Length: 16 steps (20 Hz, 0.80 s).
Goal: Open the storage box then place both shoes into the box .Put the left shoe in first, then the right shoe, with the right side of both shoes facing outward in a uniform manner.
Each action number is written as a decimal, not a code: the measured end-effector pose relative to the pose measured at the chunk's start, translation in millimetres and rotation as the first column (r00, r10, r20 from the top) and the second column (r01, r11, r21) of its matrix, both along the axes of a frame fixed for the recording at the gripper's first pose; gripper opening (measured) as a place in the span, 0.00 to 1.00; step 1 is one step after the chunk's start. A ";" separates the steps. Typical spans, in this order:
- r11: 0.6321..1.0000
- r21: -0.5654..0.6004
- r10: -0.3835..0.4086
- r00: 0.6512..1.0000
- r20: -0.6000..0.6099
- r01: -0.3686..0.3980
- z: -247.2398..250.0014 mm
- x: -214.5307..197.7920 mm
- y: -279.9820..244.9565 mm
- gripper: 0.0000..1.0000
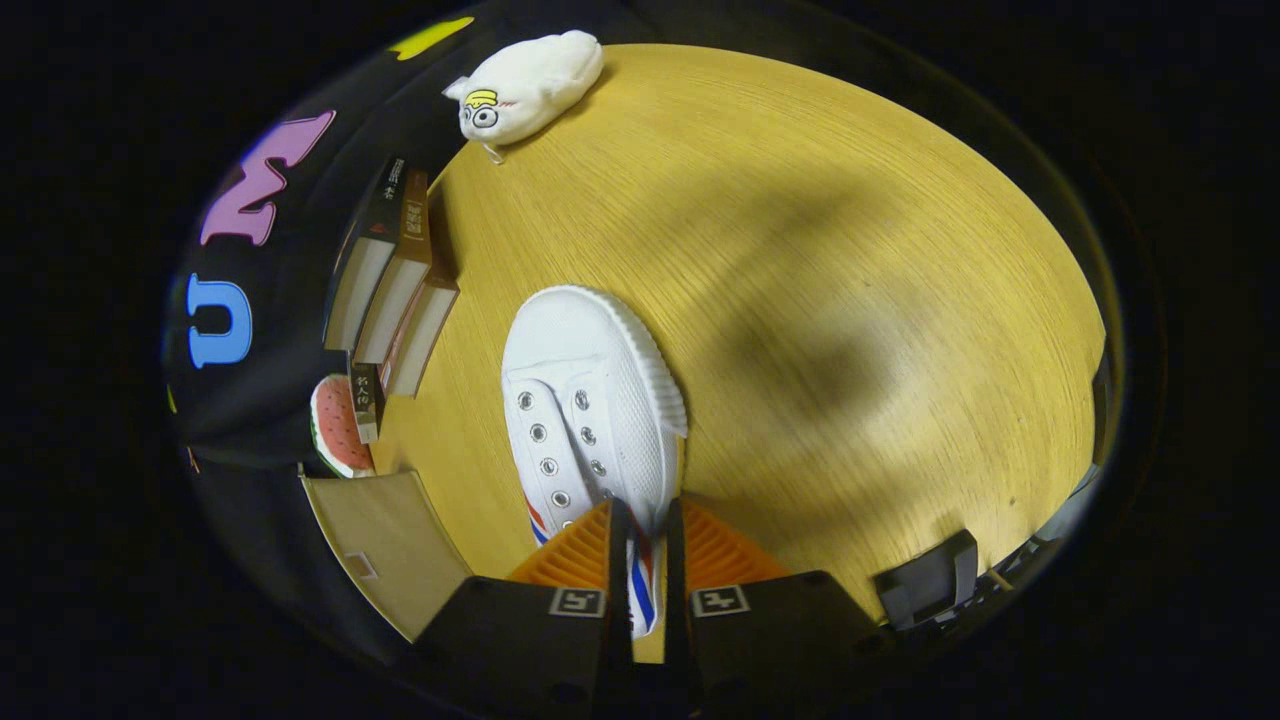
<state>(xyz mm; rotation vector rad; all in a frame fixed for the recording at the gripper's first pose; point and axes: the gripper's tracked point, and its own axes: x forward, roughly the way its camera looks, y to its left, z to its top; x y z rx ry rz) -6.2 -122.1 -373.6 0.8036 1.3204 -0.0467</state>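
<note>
Claw [646, 560] clenched on the white shoe's [590, 400] side wall, lower centre, toe pointing up-frame over the desk [850, 300]; keep your grip firm, carry it level toward the box.

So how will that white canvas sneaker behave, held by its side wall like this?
The white canvas sneaker, pinched in the hand-held gripper, looks light. Its thin canvas collar will probably flex, so the rubber-capped toe may droop. The woven fabric seems unlikely to slip.
</note>
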 end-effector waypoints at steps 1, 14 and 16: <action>1.000 0.025 -0.009 1.000 0.010 0.009 1.5 0.3 0.2 0.08; 0.998 0.025 0.060 0.998 -0.023 -0.060 14.6 -14.8 26.6 0.05; 0.993 0.049 0.103 0.995 -0.005 -0.103 23.2 -18.2 41.0 0.15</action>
